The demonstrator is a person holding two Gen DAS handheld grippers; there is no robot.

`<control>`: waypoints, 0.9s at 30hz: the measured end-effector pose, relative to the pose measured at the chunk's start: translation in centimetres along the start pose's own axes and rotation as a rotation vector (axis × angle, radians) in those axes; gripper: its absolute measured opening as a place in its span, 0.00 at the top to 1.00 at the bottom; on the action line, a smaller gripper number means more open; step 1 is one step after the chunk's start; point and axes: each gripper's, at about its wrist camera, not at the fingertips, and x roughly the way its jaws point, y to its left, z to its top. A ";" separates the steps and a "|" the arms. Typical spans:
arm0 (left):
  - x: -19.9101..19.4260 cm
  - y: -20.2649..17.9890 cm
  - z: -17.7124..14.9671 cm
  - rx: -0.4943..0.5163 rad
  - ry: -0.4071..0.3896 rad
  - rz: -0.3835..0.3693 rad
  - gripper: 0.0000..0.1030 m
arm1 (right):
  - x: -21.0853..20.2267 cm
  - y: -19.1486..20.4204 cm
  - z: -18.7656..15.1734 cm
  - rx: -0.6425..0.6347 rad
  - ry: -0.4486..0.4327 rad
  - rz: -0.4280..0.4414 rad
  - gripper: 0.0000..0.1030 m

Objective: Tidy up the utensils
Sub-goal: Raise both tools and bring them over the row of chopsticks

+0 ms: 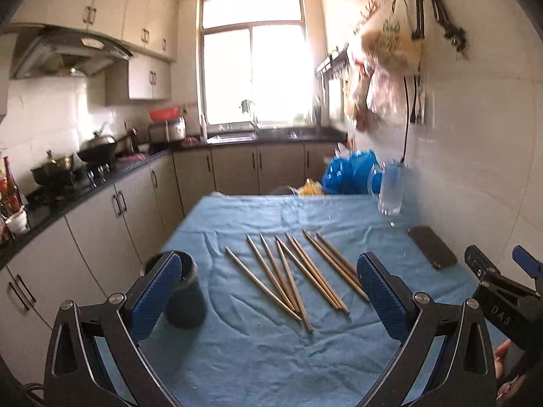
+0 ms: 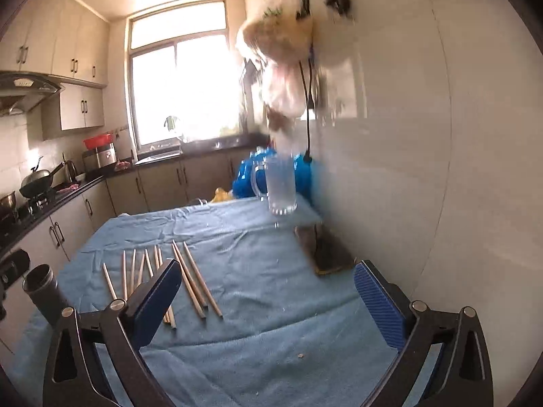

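I am working over a wrinkled blue cloth covering the table, and its folds are the first worry — a tip dragging along it could snag and bunch the fabric, shifting everything lying on it. At the far right a clear glass mug with a handle is standing near the table's edge, beside the white tiled wall; a wide swing of my right arm could knock it over. A dark cylindrical cup is standing at the left, just behind my left claw, whose blue pads are spread wide and gripping nothing. It looks light enough to tip if I am poking a stick in at an angle. My right claw is likewise hanging released and empty, above bare cloth. A flat dark phone is lying near the right edge, well apart from the sticks. The thin wooden chopsticks are lying fanned in the middle, some crossing and touching — closing on one could drag or roll its neighbours, and a slim round stick could slip out.
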 end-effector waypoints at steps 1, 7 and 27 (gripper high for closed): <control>-0.7 0.2 0.1 0.000 -0.025 0.015 0.00 | -0.7 0.1 0.4 -0.001 -0.011 0.000 0.00; -2.0 0.8 0.2 0.007 -0.042 0.020 0.00 | -3.4 0.7 0.9 0.005 -0.084 0.000 0.00; -5.6 2.1 -0.3 -0.036 -0.098 0.019 0.00 | -8.7 1.2 1.6 -0.023 -0.252 0.001 0.00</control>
